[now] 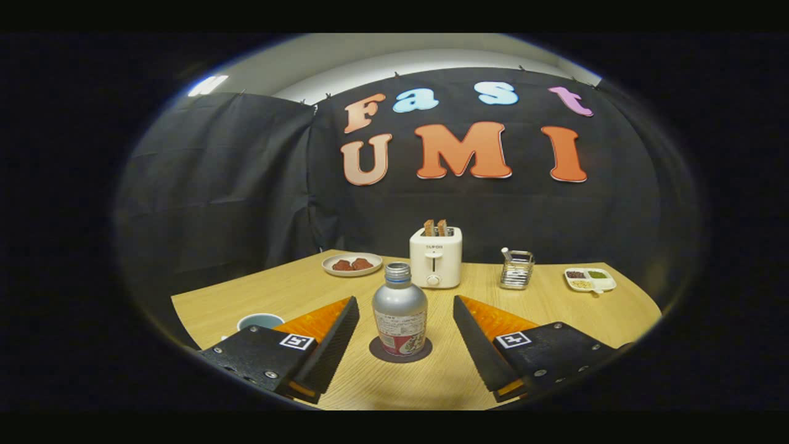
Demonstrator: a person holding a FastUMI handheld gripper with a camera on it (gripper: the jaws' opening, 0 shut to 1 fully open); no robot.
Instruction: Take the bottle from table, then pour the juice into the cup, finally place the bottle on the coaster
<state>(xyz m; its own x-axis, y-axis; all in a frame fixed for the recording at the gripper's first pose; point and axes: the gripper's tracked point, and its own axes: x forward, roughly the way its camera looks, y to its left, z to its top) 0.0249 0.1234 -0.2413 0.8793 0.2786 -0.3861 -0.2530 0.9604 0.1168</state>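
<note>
Our claw is spread wide and holding nothing, fingers flanking the silver juice bottle without touching it. The bottle stands upright on the dark coaster, so we reckon that's the final spot. The blue cup sits behind the left finger on the tabletop, toaster further back.
</note>
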